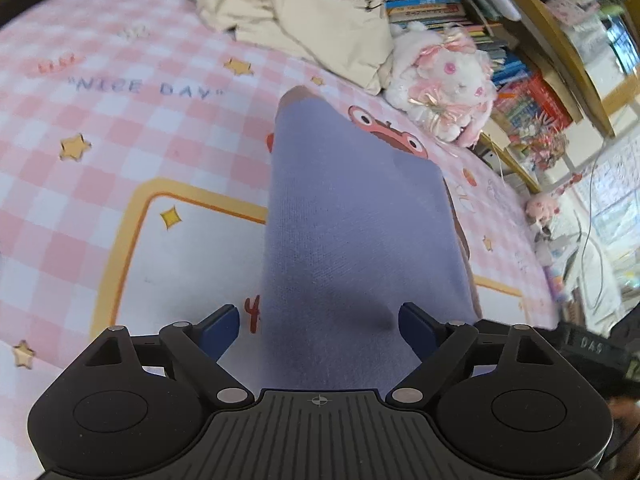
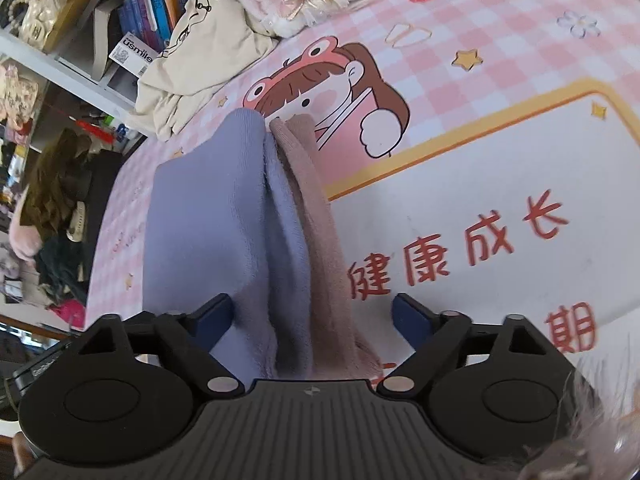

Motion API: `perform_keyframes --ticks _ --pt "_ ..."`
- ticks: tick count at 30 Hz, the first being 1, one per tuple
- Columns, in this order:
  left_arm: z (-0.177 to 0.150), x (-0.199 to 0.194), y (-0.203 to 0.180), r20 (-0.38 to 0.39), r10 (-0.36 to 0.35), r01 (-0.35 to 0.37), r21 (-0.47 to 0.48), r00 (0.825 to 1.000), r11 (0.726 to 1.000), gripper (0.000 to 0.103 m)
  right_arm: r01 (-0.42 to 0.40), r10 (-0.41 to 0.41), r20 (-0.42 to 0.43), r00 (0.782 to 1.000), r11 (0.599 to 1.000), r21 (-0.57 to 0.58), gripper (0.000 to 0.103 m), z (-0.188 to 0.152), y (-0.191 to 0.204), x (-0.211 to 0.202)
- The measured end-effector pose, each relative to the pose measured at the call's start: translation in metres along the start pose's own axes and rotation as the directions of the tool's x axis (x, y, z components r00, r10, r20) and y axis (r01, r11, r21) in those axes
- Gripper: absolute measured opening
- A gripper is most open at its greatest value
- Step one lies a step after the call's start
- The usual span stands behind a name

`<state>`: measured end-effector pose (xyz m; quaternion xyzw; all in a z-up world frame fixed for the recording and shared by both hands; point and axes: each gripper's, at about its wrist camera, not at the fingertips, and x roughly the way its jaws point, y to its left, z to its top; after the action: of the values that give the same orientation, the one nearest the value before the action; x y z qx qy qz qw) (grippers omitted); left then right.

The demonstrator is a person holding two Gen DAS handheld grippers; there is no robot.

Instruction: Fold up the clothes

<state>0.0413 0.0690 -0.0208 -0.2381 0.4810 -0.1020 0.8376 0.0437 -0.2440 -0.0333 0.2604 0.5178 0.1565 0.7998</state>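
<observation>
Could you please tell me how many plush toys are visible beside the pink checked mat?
2. A white plush bunny with pink bows sits against the bookshelf, beside the crumpled cream garment. A smaller pink plush lies farther along the mat's edge. Others may be hidden.

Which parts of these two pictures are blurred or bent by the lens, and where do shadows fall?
Left wrist view: fisheye bends the pink checked mat; the bookshelf at the right edge is smeared; a soft shadow lies on the purple garment near the left claw. Right wrist view: mostly sharp; the lower right corner is blurred.
</observation>
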Motion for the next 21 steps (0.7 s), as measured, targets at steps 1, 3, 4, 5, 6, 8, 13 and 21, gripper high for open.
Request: perform_keyframes --ticks 1,3,4,5,6,8,13,21 --pt "0.002 0.003 0.003 -0.006 -0.015 0.015 -0.020 1.000 1.000 0.084 -0.008 0.008 0.001 1.000 1.000 0.010 0.077 0.001 -0.001 0.001" --pt "0.005 0.009 0.010 -0.018 -0.047 0.045 -0.061 0.999 0.997 0.081 -0.018 0.018 0.004 1.000 1.000 0.000 0.066 0.004 0.002 0.006" --pt "0.007 0.011 0.011 -0.019 -0.056 0.055 -0.065 0.998 0.996 0.078 -0.023 0.023 0.000 1.000 1.000 -0.005 0.063 0.005 0.003 0.009" --pt "0.009 0.012 0.011 -0.019 -0.065 0.064 -0.068 0.998 0.996 0.076 -0.030 0.030 -0.003 1.000 1.000 -0.008 0.056 0.006 0.004 0.012" --pt "0.011 0.014 0.012 -0.019 -0.074 0.073 -0.071 0.997 0.995 0.072 -0.030 0.030 -0.005 1.000 0.999 -0.014 0.055 0.006 0.006 0.015" --pt "0.013 0.016 0.007 -0.028 -0.068 0.066 -0.058 0.997 0.996 0.069 -0.004 0.004 -0.002 1.000 0.999 -0.047 0.048 0.006 0.014 0.018" --pt "0.012 0.007 -0.011 -0.007 0.004 -0.003 0.064 1.000 0.998 0.057 0.071 -0.057 0.067 0.996 0.970 -0.232 0.033 -0.006 0.046 0.008" --pt "0.018 0.004 -0.004 -0.042 0.011 -0.008 0.063 0.999 0.998 0.063 0.070 -0.068 0.016 0.998 0.967 -0.243 0.038 -0.008 0.046 0.014"
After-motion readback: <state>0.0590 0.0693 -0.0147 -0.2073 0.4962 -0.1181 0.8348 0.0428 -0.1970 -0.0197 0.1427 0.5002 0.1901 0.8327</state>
